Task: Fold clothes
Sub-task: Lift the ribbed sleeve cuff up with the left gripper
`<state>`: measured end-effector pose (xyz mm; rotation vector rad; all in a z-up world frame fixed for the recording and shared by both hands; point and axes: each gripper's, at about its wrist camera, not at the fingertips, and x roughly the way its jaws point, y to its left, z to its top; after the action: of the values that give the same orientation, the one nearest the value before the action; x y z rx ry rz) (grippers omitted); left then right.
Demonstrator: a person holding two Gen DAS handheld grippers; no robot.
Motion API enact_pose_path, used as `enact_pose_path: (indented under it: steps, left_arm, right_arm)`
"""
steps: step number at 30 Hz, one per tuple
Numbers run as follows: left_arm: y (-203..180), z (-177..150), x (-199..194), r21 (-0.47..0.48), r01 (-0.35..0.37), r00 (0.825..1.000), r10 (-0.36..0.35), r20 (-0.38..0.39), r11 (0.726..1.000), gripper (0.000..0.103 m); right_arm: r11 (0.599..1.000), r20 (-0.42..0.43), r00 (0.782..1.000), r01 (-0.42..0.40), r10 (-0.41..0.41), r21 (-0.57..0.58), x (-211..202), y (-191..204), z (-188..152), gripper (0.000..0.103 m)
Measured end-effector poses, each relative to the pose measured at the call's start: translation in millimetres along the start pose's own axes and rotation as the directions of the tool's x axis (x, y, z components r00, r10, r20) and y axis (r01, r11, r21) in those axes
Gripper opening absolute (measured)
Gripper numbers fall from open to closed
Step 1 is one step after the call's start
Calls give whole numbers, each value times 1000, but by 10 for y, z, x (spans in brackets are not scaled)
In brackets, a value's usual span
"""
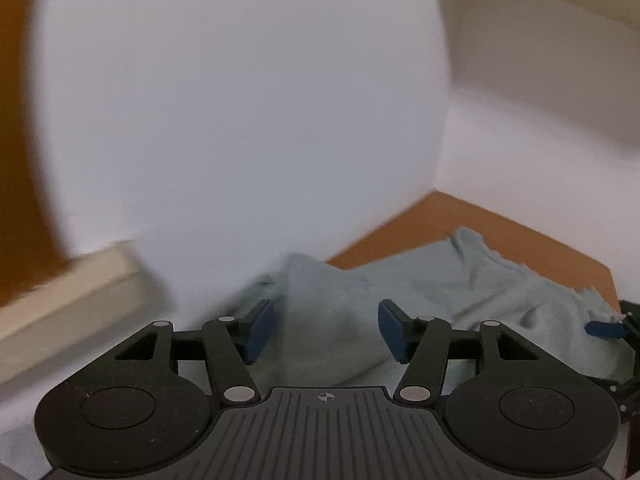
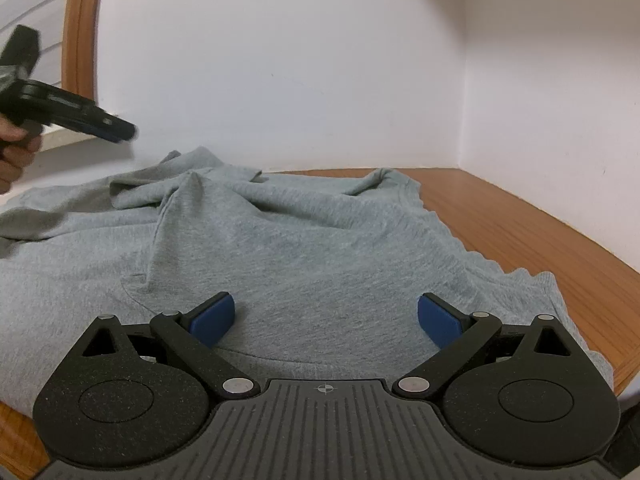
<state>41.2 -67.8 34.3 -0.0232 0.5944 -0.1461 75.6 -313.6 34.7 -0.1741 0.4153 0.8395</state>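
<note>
A grey T-shirt (image 2: 300, 248) lies rumpled across the wooden table (image 2: 520, 220), with a bunched fold at its far left. My right gripper (image 2: 325, 320) hovers low over the near part of the shirt, open, its blue pads (image 2: 212, 318) wide apart and holding nothing. My left gripper (image 2: 120, 132), held by a hand (image 2: 16, 152), hangs above the shirt's far left corner. In its own blurred view the left gripper (image 1: 326, 332) is open, with only the shirt (image 1: 440, 292) lying below it. The right gripper (image 1: 604, 328) shows at that view's right edge.
White walls meet in a corner behind the table (image 1: 460, 216). A pale ledge (image 1: 68, 292) runs along the left wall beside the shirt. A wooden frame (image 2: 80, 20) stands upright at the far left. Bare wood lies to the right of the shirt.
</note>
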Motion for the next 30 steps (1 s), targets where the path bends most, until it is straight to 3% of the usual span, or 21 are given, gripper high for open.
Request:
enact_pose_path:
  steps: [8,13,15,17,20,25,30]
  left_arm:
    - [-457,-32,675,-31,65,992,-68,-108,997,68]
    - [-580,-37,1025,1,-1,985,2,-175,1000,74]
    - [-581,-50,1034,24,-29,985,32,-170,999,66]
    - [-542,-54,1008,23,-45,986,48,-158,999,39]
    - [-376,-26,910,-34,-27,992,23,-121,999,23]
    - [-88,45,429,-32,26,999,-27,-33,999,19]
    - [-9,100,-77,-28,119,993,-119,28,992,19]
  right_arm:
    - [1000,8,1000,6,-6,5,-16,6,-14,96]
    - [1000,14,1000,6,-6,6,-23,3,-25,96]
    - [1000,17,1000,6,-6,7,-25,3,-32,95]
    - [1000,21,1000,6,-6,7,-28,4,-38,95]
    - [1000,22,1000,8,-9,8,-30,5,-51,95]
    - [1000,16,1000,13,-13,10,-21,14,-44,95]
    - [999,-19,1000,23,-23,27,-7,19,28,95]
